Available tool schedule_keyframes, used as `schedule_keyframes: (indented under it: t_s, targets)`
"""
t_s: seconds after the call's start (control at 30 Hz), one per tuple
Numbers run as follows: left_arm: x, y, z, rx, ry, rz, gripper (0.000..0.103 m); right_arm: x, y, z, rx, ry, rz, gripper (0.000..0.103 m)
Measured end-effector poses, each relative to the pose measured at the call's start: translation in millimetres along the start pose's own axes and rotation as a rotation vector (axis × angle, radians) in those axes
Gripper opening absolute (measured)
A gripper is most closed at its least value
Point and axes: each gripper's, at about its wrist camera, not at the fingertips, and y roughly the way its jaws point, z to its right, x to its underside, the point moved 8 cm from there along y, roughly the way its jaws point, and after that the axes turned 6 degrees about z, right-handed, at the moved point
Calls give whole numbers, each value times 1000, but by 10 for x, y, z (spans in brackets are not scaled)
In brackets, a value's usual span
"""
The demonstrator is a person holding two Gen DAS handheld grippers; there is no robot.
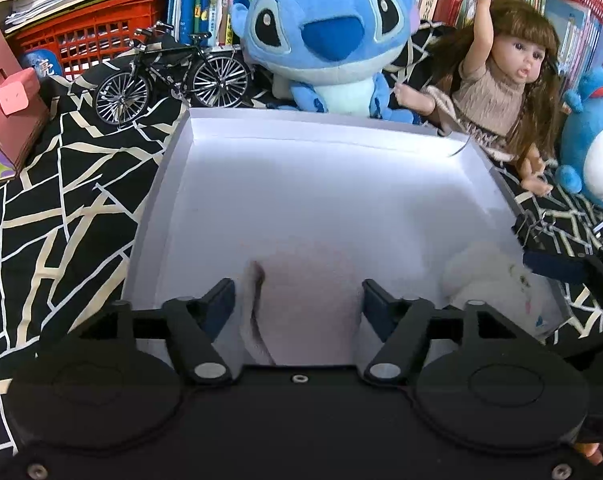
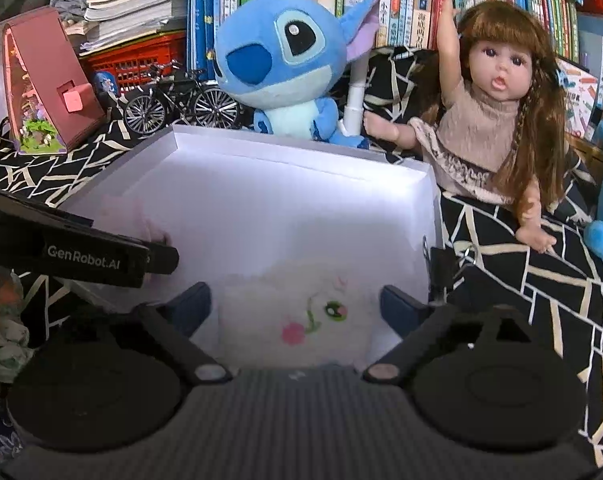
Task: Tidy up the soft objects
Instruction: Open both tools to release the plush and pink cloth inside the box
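Note:
A white shallow box (image 1: 181, 152) lies on the black patterned cloth; it also shows in the right wrist view (image 2: 261, 160). My left gripper (image 1: 298, 294) stands with its jaws around a pale pink soft item (image 1: 309, 280) at the box's near left, which the right wrist view (image 2: 121, 212) shows too. My right gripper (image 2: 295, 300) has its jaws wide around a white plush with embroidered pink and green marks (image 2: 301, 316), lying in the box's near right corner (image 1: 501, 284). Whether either grips is unclear.
A blue Stitch plush (image 1: 325, 36) and a long-haired doll (image 1: 501, 80) sit behind the box. A model bicycle (image 1: 169, 76) and a pink wooden house (image 2: 49, 80) stand at back left. Another blue plush (image 1: 593, 144) is at right. Bookshelves fill the back.

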Motion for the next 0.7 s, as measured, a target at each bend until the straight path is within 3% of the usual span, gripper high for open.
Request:
schedule_keyframes:
  t_s: [0.37, 0.7]
  targets:
    - [-89, -366, 8, 42, 6, 60, 84, -138, -197, -42, -3, -38, 55, 103]
    - [23, -822, 52, 71, 42, 132, 86, -229, -582, -47, -31, -22, 149, 103]
